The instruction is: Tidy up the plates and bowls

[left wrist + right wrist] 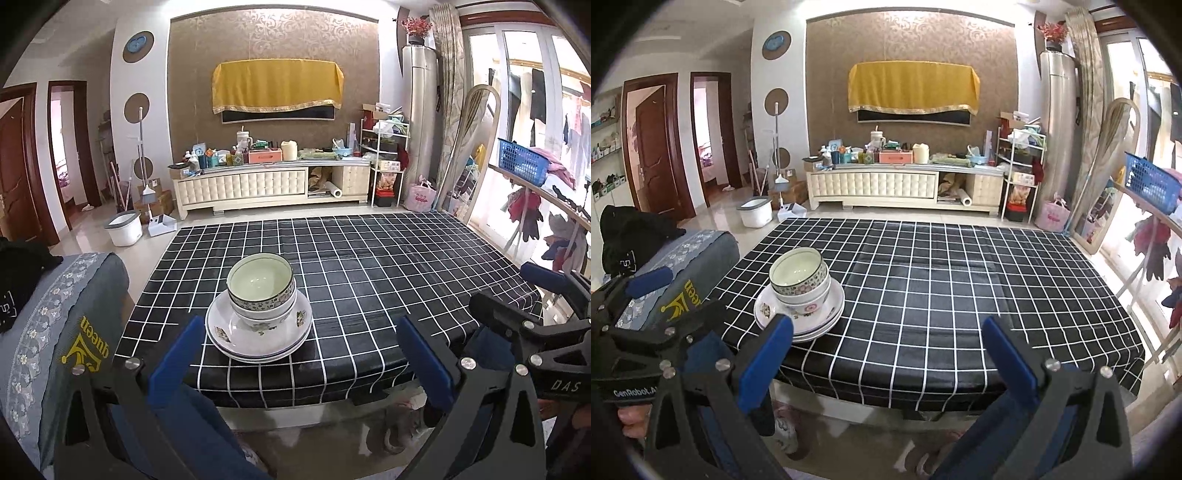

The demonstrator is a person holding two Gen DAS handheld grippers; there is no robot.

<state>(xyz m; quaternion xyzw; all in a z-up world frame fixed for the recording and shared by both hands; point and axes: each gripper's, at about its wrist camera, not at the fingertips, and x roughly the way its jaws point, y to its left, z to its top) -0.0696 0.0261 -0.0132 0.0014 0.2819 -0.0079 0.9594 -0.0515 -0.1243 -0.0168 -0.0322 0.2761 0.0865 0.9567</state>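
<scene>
Left gripper [299,354] gaping wide, empty; right gripper [888,352] likewise, both hovering off tabletop [388,280] near edge. Bowls [261,291] sitting nested on stacked plates [258,332], lower centre-left. Stack looking finished; best withdrawing without nudging it. Readable: "queen" on chair cover [66,332], "DAS", "GenRobot.A".

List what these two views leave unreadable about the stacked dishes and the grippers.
- Plate count: the stacked plates show only rim edges in both views, too thin to count.
- Lower bowl's inside: hidden by the top bowl nested in it, both views.
- Plate centres: covered by the lower bowl.
- Left gripper and right gripper: jaws apart, bodies cut off by the bottom edge.
</scene>
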